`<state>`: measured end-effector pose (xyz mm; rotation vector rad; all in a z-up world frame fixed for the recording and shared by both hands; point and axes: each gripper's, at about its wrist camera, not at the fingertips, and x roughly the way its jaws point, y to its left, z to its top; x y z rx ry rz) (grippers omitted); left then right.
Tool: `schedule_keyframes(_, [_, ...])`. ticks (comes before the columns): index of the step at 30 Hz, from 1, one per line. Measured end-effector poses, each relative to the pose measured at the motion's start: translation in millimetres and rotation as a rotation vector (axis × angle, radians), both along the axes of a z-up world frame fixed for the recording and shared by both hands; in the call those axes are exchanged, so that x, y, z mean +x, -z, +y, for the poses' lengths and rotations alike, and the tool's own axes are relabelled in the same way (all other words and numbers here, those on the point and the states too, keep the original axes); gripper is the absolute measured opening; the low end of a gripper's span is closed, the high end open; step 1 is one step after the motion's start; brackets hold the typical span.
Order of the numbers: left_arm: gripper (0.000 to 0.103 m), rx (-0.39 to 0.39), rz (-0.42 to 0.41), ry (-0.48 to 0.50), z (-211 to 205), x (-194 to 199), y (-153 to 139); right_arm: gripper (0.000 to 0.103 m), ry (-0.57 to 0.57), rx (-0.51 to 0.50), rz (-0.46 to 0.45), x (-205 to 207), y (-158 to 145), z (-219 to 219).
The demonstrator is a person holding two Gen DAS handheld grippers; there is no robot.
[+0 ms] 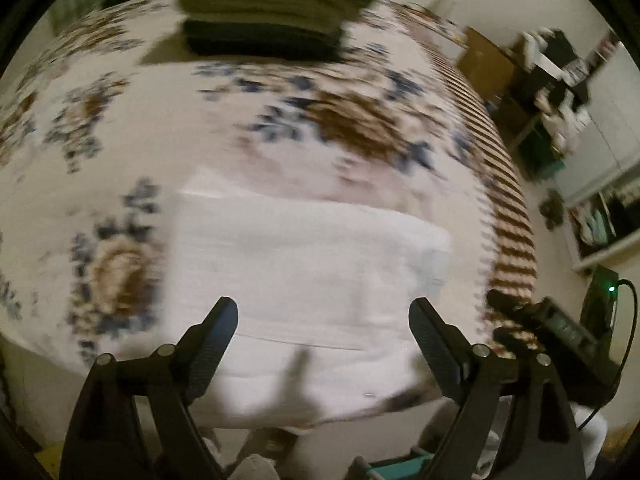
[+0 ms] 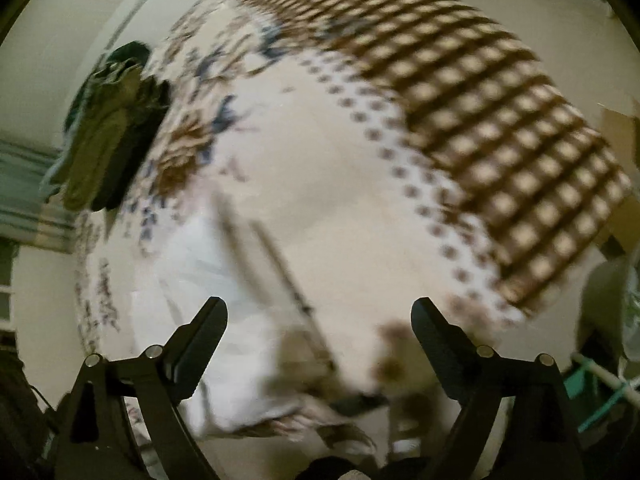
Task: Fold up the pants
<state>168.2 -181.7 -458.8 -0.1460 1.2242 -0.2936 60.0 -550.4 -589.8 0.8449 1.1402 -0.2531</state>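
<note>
White pants [image 1: 304, 264] lie folded into a rough rectangle on a floral bedspread [image 1: 120, 128], near the bed's front edge. My left gripper [image 1: 323, 312] hangs open above them, nothing between its fingers. In the right wrist view the same white pants [image 2: 224, 320] lie at lower left, their edge running diagonally. My right gripper [image 2: 319, 312] is open too and holds nothing, over the pants' right edge and the bedspread [image 2: 344, 184]. Both views are blurred by motion. The right gripper's body [image 1: 560, 328] shows at the left view's lower right.
A stack of folded olive and dark green clothes [image 1: 272, 12] sits at the bed's far side, also seen as folded clothes [image 2: 108, 132] at left. A brown checked border [image 2: 500, 128] runs along the bed's right edge. Shelves and clutter [image 1: 560, 92] stand against the right wall.
</note>
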Motion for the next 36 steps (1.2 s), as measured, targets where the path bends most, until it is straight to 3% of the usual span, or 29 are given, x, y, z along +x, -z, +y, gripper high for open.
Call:
schedule_keyframes(5, [0.087,0.116,0.058,-0.072,56.6,25.4,31.2,0.096,-0.093,0.054,-0.015,43.5,18.7,18.6])
schedule_keyframes(11, [0.087,0.160,0.107,-0.125,96.1,62.1,64.8,0.095,-0.091,0.225,0.026,70.0,67.5,20.7])
schedule_keyframes(12, [0.087,0.160,0.104,-0.124,97.1,65.9,64.8,0.087,-0.091,0.256,0.013,71.1,71.9,23.8])
schedule_keyframes(13, [0.087,0.155,0.103,-0.119,98.1,72.7,67.1,0.060,-0.093,0.260,0.006,71.9,72.7,26.5])
schedule_keyframes(14, [0.087,0.153,0.101,-0.119,98.8,77.6,68.6,0.041,-0.100,0.248,0.010,71.9,72.1,29.5])
schedule_keyframes(16, [0.087,0.140,0.104,-0.122,99.7,85.4,70.2,0.018,-0.109,0.189,0.004,70.6,62.9,36.6])
schedule_keyframes(23, [0.087,0.067,0.148,-0.115,85.9,112.0,80.4,0.013,0.012,0.033,0.015,41.8,26.1,30.5])
schedule_keyframes(28, [0.087,0.064,0.189,-0.062,57.1,134.9,106.2,0.013,0.117,0.034,0.073,24.4,44.8,8.8])
schedule_keyframes(33, [0.102,0.083,0.238,-0.050,54.8,153.6,138.0,0.014,0.093,0.002,0.109,28.4,62.7,-2.8])
schedule_keyframes(36, [0.102,0.059,0.251,-0.057,62.4,154.0,134.9,0.024,0.088,0.057,0.150,33.9,78.5,-7.2])
